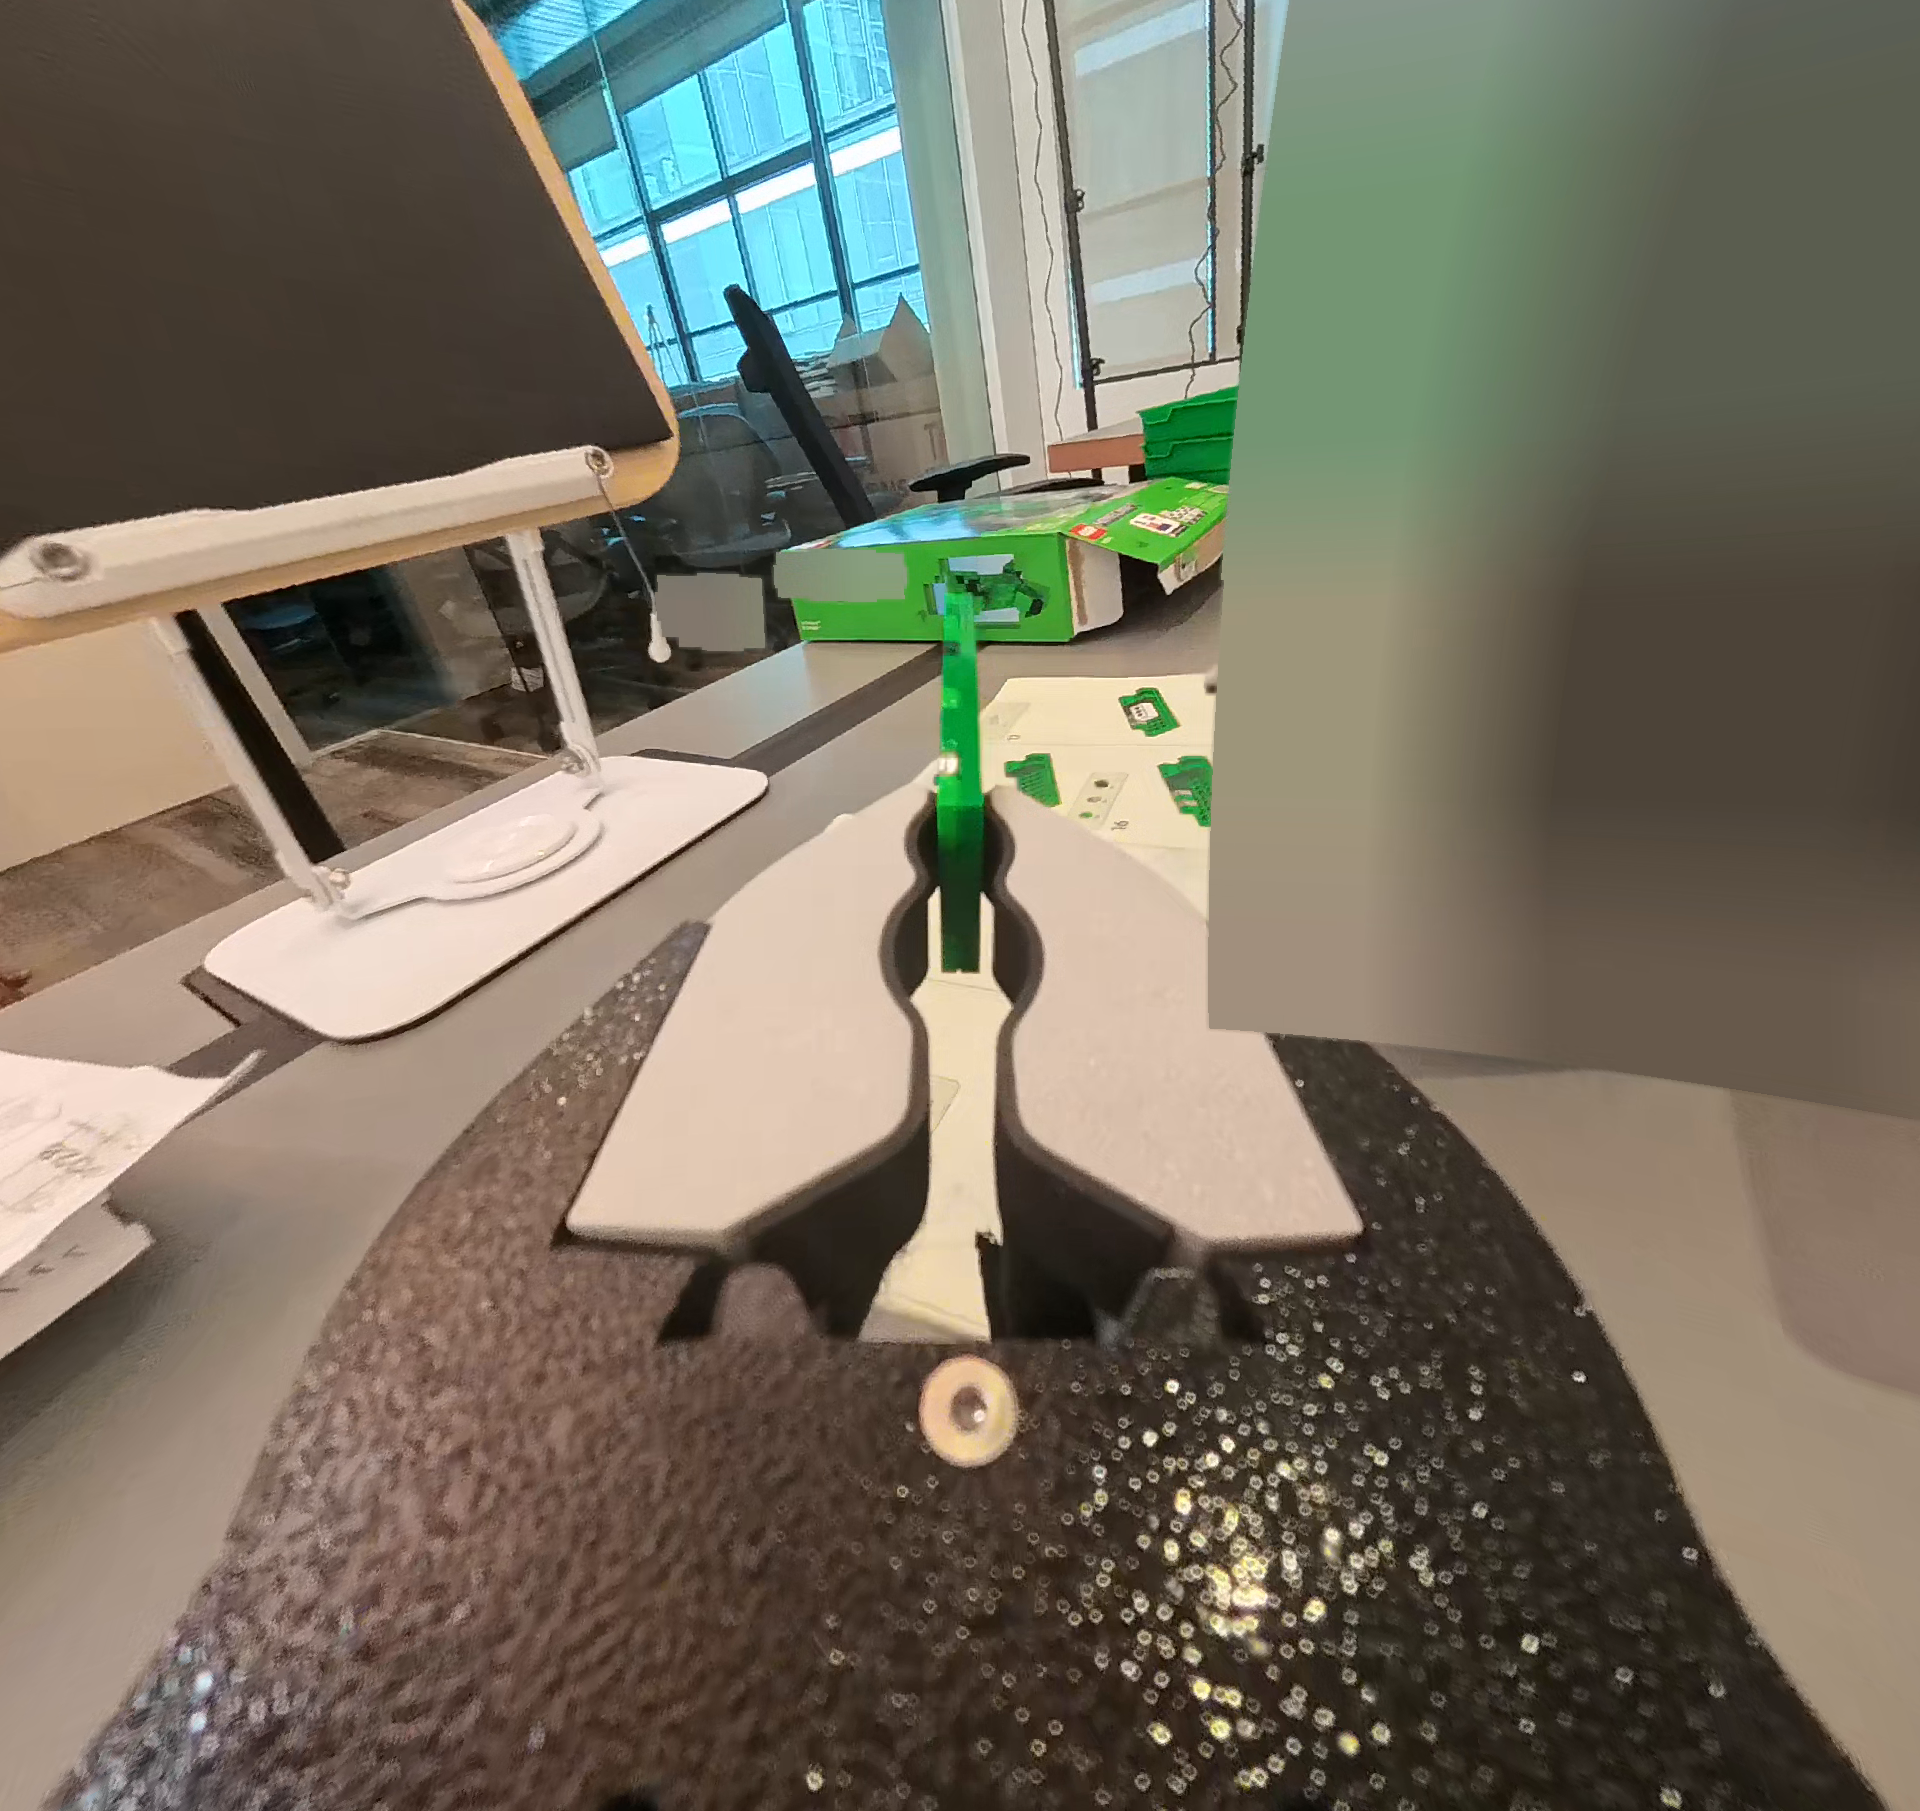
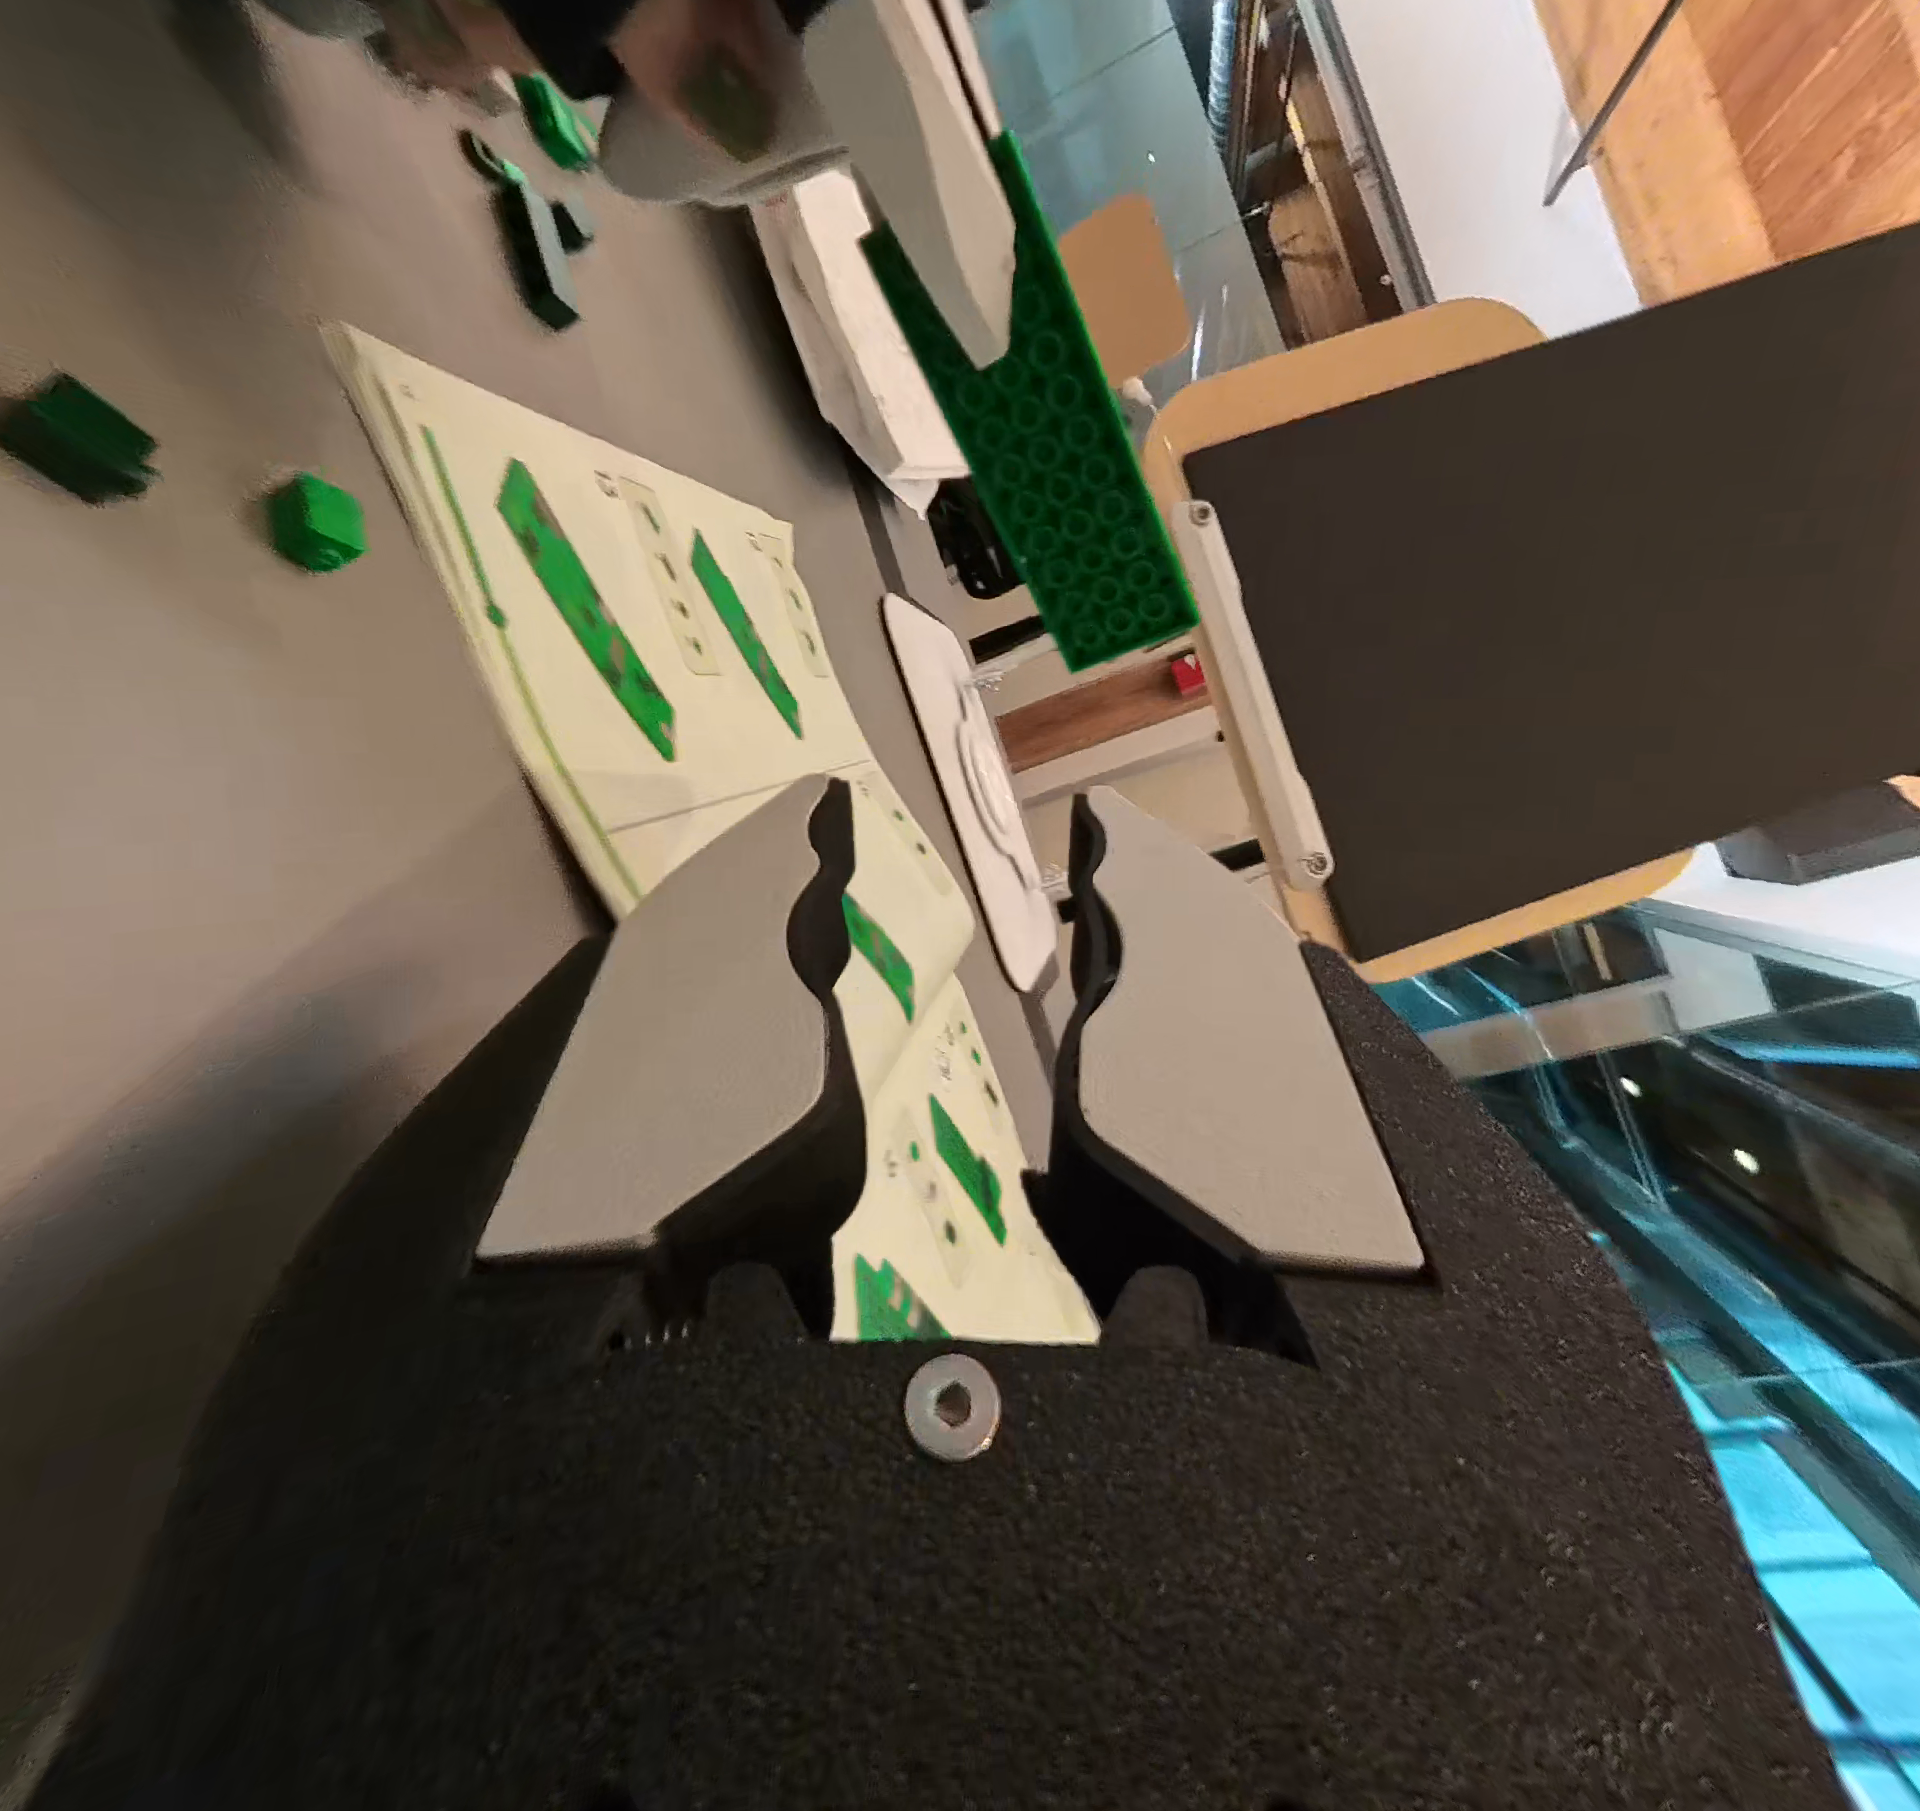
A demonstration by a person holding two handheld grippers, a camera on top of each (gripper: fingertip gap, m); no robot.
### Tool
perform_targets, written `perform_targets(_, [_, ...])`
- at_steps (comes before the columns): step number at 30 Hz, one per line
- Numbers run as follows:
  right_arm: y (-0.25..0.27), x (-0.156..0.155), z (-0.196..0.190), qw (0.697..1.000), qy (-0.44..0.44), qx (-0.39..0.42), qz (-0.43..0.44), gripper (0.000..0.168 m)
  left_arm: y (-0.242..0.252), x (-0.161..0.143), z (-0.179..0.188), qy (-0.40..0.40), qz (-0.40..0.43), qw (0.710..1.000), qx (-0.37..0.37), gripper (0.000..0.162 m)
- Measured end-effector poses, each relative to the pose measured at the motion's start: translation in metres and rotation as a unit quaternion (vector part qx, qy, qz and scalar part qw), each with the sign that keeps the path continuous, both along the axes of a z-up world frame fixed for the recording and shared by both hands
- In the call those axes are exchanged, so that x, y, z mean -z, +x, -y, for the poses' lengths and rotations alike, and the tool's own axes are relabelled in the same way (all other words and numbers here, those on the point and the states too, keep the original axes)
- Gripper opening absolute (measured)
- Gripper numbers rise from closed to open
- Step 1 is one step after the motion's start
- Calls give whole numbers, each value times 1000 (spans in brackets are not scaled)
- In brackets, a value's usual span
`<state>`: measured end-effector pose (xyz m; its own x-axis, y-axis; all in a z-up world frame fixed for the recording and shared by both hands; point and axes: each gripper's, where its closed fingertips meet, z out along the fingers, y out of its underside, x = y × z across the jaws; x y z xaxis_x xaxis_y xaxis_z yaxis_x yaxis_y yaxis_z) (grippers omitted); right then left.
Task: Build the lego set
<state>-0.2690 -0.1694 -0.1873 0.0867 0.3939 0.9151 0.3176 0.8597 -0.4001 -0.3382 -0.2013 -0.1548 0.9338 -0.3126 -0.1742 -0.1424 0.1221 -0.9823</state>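
Observation:
My left gripper (image 1: 961,805) is shut on a long green lego plate (image 1: 961,753), held edge-on above the grey table. In the right wrist view the same plate (image 2: 1070,504) shows its underside, gripped at its upper end by the left gripper's fingers (image 2: 940,234). My right gripper (image 2: 961,816) is open and empty, tilted, above the open instruction booklet (image 2: 623,598). Loose green bricks (image 2: 312,520) (image 2: 78,452) lie on the table (image 2: 208,826) left of the booklet. More small pieces (image 2: 540,234) lie farther off, blurred.
A tablet on a white stand (image 1: 488,878) sits on the left of the table; it also shows in the right wrist view (image 2: 1558,566). The green lego box (image 1: 956,577) lies open at the back. Papers (image 1: 62,1169) lie at the left edge. Green trays (image 1: 1190,431) stand behind. About 9 centimeters separates my left fingertips from my right.

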Motion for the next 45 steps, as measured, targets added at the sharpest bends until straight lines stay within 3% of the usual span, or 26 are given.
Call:
perform_targets(8, [1,18,6,995,-85,-28,32,38,10,8,23,34,-192,981,-21,6])
perform_targets(17, [5,36,33,948,-275,-113,112,21,-19,5,35,19,-124,991,-39,6])
perform_targets(21, [3,38,49,939,-286,-141,131,12,-19,6,34,19,-128,991,-40,6])
perform_targets(35, [-7,53,68,902,-351,-144,207,11,-17,11,30,11,-145,989,-35,6])
perform_targets(45, [-14,60,78,878,-389,-135,245,10,-11,11,32,32,-219,974,-53,6])
